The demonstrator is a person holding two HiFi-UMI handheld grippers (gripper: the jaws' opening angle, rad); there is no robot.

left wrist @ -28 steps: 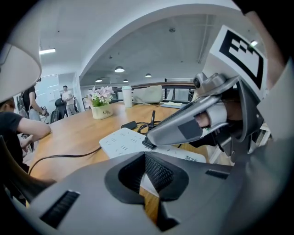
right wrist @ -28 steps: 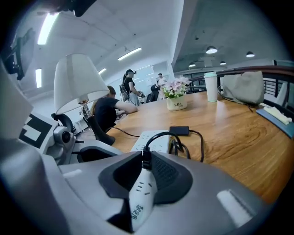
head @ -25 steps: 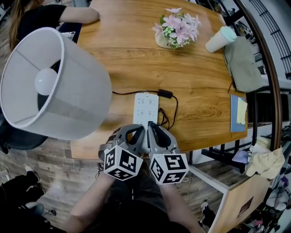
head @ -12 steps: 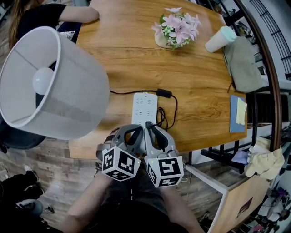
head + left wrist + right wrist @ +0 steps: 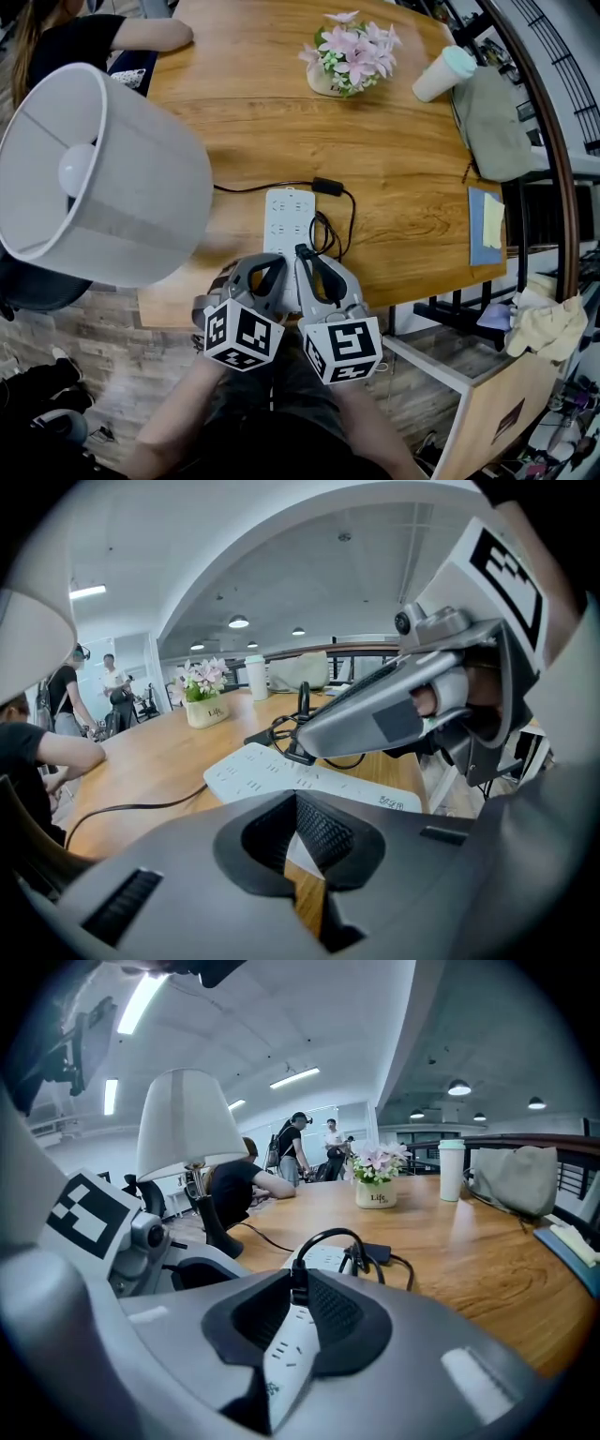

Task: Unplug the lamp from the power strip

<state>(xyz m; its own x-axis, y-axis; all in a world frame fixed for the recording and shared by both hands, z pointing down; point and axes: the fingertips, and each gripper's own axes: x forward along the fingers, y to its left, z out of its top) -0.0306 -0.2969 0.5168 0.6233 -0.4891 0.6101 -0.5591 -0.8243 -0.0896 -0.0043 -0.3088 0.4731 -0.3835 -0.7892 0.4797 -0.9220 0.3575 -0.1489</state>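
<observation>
Right jaws: the right gripper (image 5: 298, 1290) pinches the black plug (image 5: 298, 1282) between its pad tips.
Plug: upright on the strip (image 5: 287, 214), in its near right part; whether the prongs are fully seated cannot be told.
Left jaws: the left gripper (image 5: 295, 799) has its tips pressed together with nothing between them. Through the hollow behind the tips show the strip's near corner and bare wood.
Left gripper place: just left of the right gripper, side by side with it, tips over the strip's near end. Contact with the strip cannot be told.
Strip: white and long, lying flat near the near edge of the table (image 5: 412, 178), its length running near to far.
Cable (image 5: 330, 230): black, looping up from the plug on the strip's right side, then running to an adapter (image 5: 327, 185) just past the strip's far right corner and on leftward toward the lamp.
Lamp (image 5: 141, 211): at the left, well apart from the plug; its white shade is seen from above with the bulb (image 5: 77, 170) inside.
Far side: flowers (image 5: 352, 52) in a pot, a cup (image 5: 436, 75) and a grey bag (image 5: 492, 122) at the far right.
Right edge: a blue notebook (image 5: 486, 230).
Far left: a person (image 5: 84, 37) in black leans an arm on the table.
</observation>
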